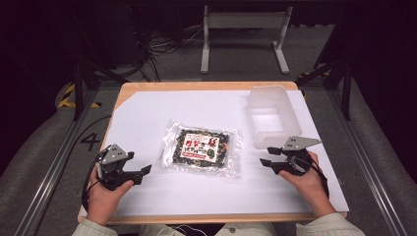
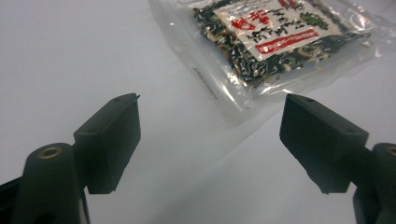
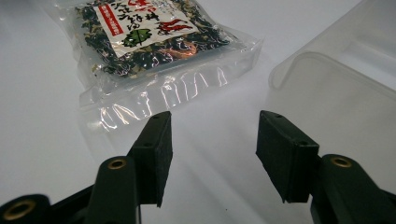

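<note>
My left tongs (image 1: 140,173) rest low on the white-covered wooden desk (image 1: 147,113), jaws spread wide with nothing between them, pointing at the clear plastic packet of dark dried greens with a red-and-white label (image 1: 201,147). My right tongs (image 1: 268,163) sit on the other side, jaws parted and empty, just short of the packet's glossy sealed edge (image 3: 168,91). The packet lies flat mid-desk between both tongs. Beyond my right hand (image 1: 307,182) stands a translucent white plastic tub (image 1: 273,115), near the packet but apart from it.
</note>
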Action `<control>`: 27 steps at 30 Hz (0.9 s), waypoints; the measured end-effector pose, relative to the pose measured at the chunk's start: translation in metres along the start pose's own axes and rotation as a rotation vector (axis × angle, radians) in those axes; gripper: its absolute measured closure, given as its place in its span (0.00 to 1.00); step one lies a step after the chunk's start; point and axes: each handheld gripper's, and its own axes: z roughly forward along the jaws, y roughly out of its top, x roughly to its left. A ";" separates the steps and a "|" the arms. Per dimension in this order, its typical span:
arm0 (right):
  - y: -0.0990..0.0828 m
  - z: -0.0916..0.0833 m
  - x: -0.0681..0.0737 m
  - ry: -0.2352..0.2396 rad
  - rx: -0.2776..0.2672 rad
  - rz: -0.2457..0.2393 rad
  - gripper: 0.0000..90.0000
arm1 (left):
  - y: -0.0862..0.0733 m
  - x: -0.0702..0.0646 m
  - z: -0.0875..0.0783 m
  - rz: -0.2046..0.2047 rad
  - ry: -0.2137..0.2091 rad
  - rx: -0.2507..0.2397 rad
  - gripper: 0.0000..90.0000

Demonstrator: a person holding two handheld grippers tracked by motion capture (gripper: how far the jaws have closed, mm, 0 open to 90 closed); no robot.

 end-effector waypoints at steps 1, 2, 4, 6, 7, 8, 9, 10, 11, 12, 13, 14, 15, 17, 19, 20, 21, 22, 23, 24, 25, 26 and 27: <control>0.000 0.000 0.001 0.001 0.000 -0.001 0.50 | 0.002 0.001 -0.001 -0.013 -0.020 -0.012 0.24; 0.000 0.000 0.001 0.002 -0.003 -0.005 0.50 | 0.003 0.002 -0.001 -0.022 -0.031 -0.019 0.24; 0.000 -0.001 0.001 0.011 -0.008 -0.001 0.50 | 0.005 0.003 -0.001 -0.028 -0.045 -0.023 0.23; 0.000 -0.002 -0.001 0.060 -0.034 0.033 0.49 | 0.008 0.003 0.000 -0.022 -0.042 -0.031 0.23; 0.000 -0.002 -0.001 0.065 -0.041 0.037 0.49 | 0.010 0.003 0.000 -0.014 -0.035 -0.032 0.22; 0.000 -0.002 -0.001 0.065 -0.040 0.033 0.49 | 0.011 0.002 0.000 0.003 -0.023 -0.028 0.21; 0.000 -0.002 -0.001 0.065 -0.040 0.033 0.49 | 0.011 0.002 0.000 0.003 -0.023 -0.028 0.20; 0.000 -0.002 0.000 0.066 -0.039 0.029 0.48 | 0.013 0.002 0.001 0.023 -0.008 -0.029 0.20; -0.001 -0.001 0.000 0.065 -0.034 0.025 0.48 | 0.015 0.002 0.002 0.034 -0.007 -0.036 0.19; -0.001 0.000 0.001 0.061 -0.026 0.020 0.47 | 0.017 0.003 0.002 0.021 -0.017 -0.046 0.19; -0.002 0.001 0.001 0.057 -0.021 0.013 0.47 | 0.020 0.004 0.002 0.021 -0.023 -0.053 0.19; -0.002 0.001 0.002 0.056 -0.018 0.012 0.47 | 0.022 0.004 0.002 0.015 -0.026 -0.061 0.19; -0.003 0.002 0.002 0.055 -0.017 0.009 0.46 | 0.024 0.005 0.003 0.012 -0.033 -0.061 0.19; -0.003 0.003 0.002 0.052 -0.014 0.008 0.44 | 0.027 0.006 0.004 0.015 -0.041 -0.067 0.19; -0.004 0.003 0.002 0.053 -0.017 0.013 0.41 | 0.029 0.007 0.007 0.005 -0.046 -0.069 0.18; -0.004 0.004 0.002 0.053 -0.018 0.014 0.40 | 0.030 0.008 0.008 0.000 -0.054 -0.073 0.18; -0.004 0.004 0.001 0.054 -0.016 0.016 0.39 | 0.032 0.009 0.010 -0.003 -0.060 -0.077 0.18; -0.005 0.004 0.001 0.054 -0.016 0.021 0.38 | 0.033 0.009 0.012 -0.020 -0.066 -0.083 0.18; -0.005 0.005 0.000 0.053 -0.017 0.022 0.37 | 0.034 0.010 0.014 -0.025 -0.070 -0.088 0.18; -0.005 0.005 0.000 0.052 -0.020 0.021 0.37 | 0.035 0.010 0.016 -0.036 -0.074 -0.099 0.18; -0.005 0.005 0.000 0.050 -0.021 0.020 0.36 | 0.036 0.011 0.018 -0.047 -0.081 -0.107 0.17; -0.005 0.005 0.000 0.050 -0.024 0.017 0.36 | 0.037 0.012 0.021 -0.061 -0.089 -0.109 0.17; -0.005 0.006 0.000 0.051 -0.025 0.015 0.35 | 0.038 0.013 0.023 -0.063 -0.089 -0.109 0.18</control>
